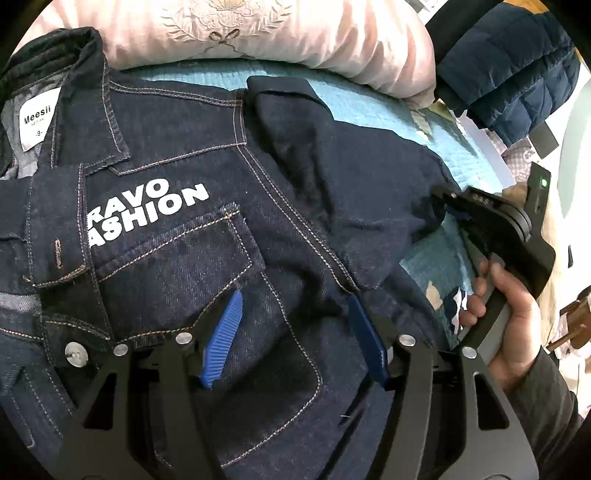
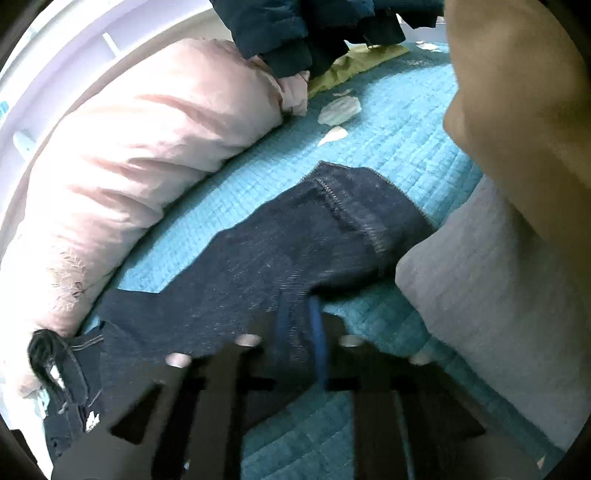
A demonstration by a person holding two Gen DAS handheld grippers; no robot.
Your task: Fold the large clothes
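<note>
Currently, dark denim jacket (image 1: 207, 236) lies front-up on the teal quilted bedspread (image 1: 369, 107), filling most of the left wrist view. Bare quilt shows only as a band at 12 to 2 o'clock of the jacket, closed off at 12 by the pink pillow (image 1: 258, 33). A navy padded coat (image 1: 517, 66) sits at 2 o'clock past the bed's edge.

Left gripper (image 1: 295, 332): blue fingers spread wide, resting over the chest pocket area, nothing between them.

Right gripper (image 2: 301, 332): fingers drawn together on a fold of the sleeve (image 2: 314, 236); right wrist view blurred, but cloth sits between the pads. In the left wrist view it appears at 3 o'clock, held by the right hand (image 1: 513, 325) at the sleeve's outer end.

Sleeve runs out toward 1 o'clock over the quilt, with open quilt on both sides; a grey cushion (image 2: 480, 295) crowds it at 4 o'clock.

Jacket: collar open, white "Meesii" label (image 1: 37, 118) at 10 o'clock, white lettering above the pocket, tan topstitching, metal button (image 1: 75, 353)
</note>
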